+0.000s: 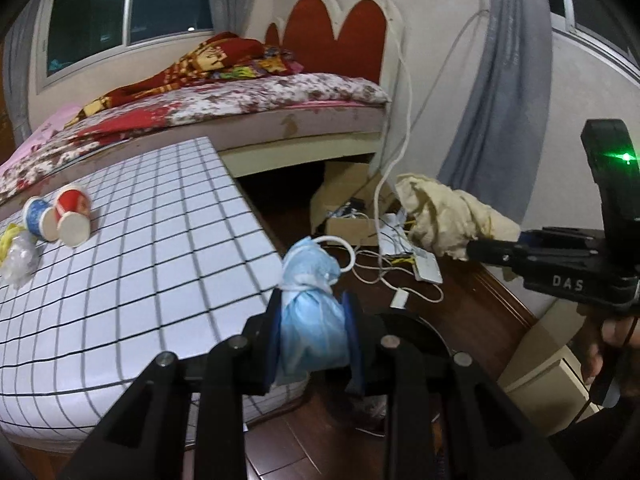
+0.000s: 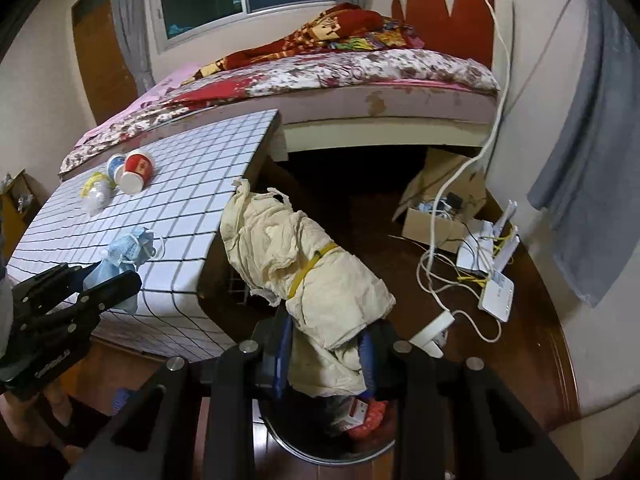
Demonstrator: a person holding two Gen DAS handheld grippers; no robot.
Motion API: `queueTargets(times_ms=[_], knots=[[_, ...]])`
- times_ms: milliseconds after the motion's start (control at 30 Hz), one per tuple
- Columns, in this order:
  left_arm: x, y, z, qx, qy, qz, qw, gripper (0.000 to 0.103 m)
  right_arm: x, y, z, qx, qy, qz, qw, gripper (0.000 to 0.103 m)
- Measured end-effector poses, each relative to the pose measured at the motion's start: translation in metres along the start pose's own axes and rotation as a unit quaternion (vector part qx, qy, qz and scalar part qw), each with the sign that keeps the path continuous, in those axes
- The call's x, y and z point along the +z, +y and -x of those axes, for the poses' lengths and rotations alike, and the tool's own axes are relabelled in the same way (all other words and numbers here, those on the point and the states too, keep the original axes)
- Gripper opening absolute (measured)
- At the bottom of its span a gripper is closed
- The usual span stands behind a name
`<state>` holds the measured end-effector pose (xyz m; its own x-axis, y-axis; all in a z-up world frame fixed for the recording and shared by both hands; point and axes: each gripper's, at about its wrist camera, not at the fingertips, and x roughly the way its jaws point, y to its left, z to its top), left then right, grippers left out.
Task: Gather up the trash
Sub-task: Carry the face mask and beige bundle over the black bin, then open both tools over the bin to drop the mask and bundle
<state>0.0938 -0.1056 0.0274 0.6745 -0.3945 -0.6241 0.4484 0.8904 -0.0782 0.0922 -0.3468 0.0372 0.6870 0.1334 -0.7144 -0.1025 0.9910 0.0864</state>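
Left tongs [image 1: 312, 340] clamped on upright blue mask [image 1: 310, 320], right tongs [image 2: 326, 364] gripping cream wad [image 2: 320, 280] angled up-left.

Two cups [image 1: 60, 220] lie on the table [image 1: 160, 240], the bed [image 1: 240, 100] behind, a bin [image 2: 332, 436] beside it.

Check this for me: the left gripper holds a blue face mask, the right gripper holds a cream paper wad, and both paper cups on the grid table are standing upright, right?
Not quite: the red paper cup and blue paper cup lie on their sides, as the right wrist view shows.
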Motion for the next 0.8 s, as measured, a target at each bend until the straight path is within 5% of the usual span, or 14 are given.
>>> queueTargets(times_ms=[800], knots=[[-0.044,-0.073,-0.067,-0.076,0.095,-0.027,0.9923,0.030,-0.068,-0.052,-0.044,-0.042,0.106,0.003,0.993,0.031]])
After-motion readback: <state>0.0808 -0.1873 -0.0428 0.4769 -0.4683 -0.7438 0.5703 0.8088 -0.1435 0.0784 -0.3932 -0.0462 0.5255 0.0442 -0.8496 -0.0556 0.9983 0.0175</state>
